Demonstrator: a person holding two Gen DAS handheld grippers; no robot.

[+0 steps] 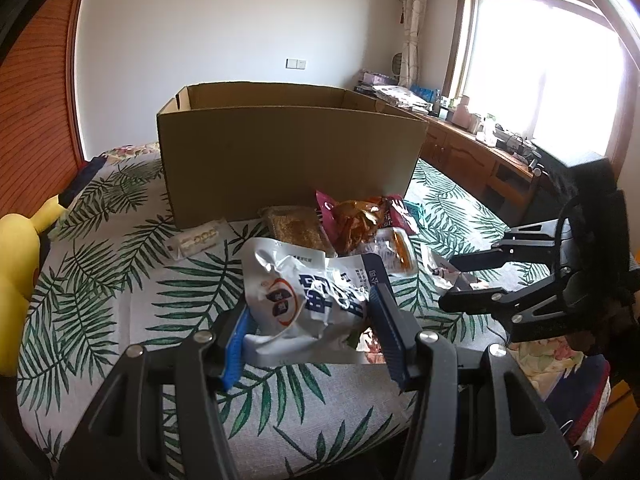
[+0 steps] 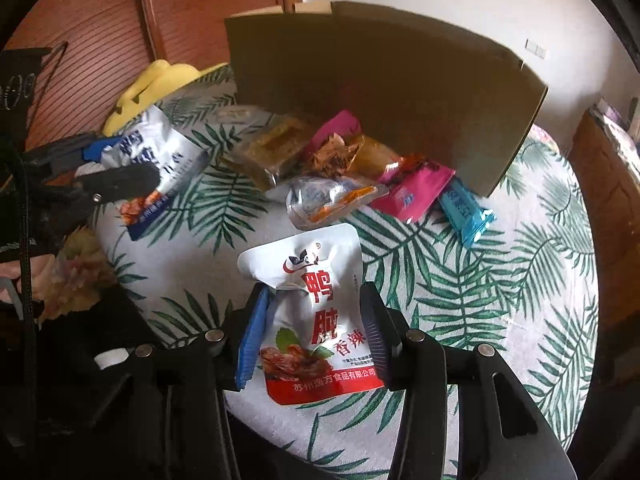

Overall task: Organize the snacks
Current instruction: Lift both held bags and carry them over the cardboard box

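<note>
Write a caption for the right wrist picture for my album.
Right hand-held gripper grips a white-and-red snack pouch above the leaf-print bedspread, snacks piled before a cardboard box.

Wall: I see plain white wall [image 1: 224,32] with a switch plate [image 1: 296,64].
Window: bright window [image 1: 540,72], curtain [image 1: 412,20] beside it.
Furniture: wooden cabinet [image 1: 472,156]; leaf-print bedspread [image 1: 100,280].

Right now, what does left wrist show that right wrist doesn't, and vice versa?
Left wrist only: the window, the wooden cabinet below it, and the cardboard box seen from over its open top.

Right wrist only: the red-print pouch between the right gripper pads, and a blue wrapper by the box corner.

Both: the box, the snack pile, the yellow plush, the leaf-print bedspread, and the left gripper shut on the blue-print pouch.
</note>
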